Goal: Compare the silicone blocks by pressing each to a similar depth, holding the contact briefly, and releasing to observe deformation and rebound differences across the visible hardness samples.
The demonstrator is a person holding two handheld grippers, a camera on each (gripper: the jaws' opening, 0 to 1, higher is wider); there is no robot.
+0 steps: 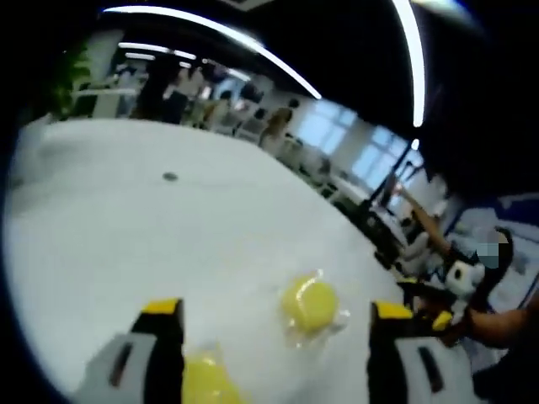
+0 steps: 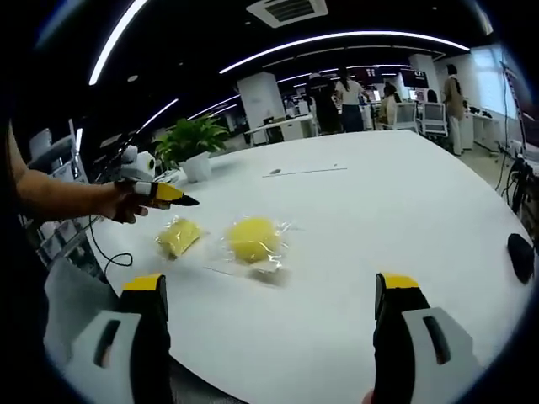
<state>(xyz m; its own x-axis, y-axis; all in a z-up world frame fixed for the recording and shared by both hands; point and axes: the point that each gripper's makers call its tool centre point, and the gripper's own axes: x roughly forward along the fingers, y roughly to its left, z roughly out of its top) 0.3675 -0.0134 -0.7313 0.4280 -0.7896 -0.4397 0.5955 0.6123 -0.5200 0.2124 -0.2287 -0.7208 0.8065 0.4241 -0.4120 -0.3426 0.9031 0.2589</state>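
A round yellow silicone block [image 1: 309, 305] in clear wrap lies on the white table [image 1: 168, 244], just beyond and between my left gripper's [image 1: 278, 310] open jaws. A second yellow block [image 1: 206, 380] sits low beside the left jaw. In the right gripper view the round block [image 2: 253, 238] and the flatter yellow block [image 2: 178, 236] lie side by side ahead of my right gripper [image 2: 269, 284], which is open and holds nothing. The left gripper [image 2: 168, 194], held in a hand, hovers just behind the flatter block. The right gripper [image 1: 429, 318] comes in from the right edge.
A potted plant [image 2: 195, 139] stands at the table's far left edge. A dark object [image 2: 520, 252] rests at the table's right edge, and a small dark spot [image 1: 170, 177] marks the tabletop. Chairs, desks and people [image 2: 345, 97] fill the office behind.
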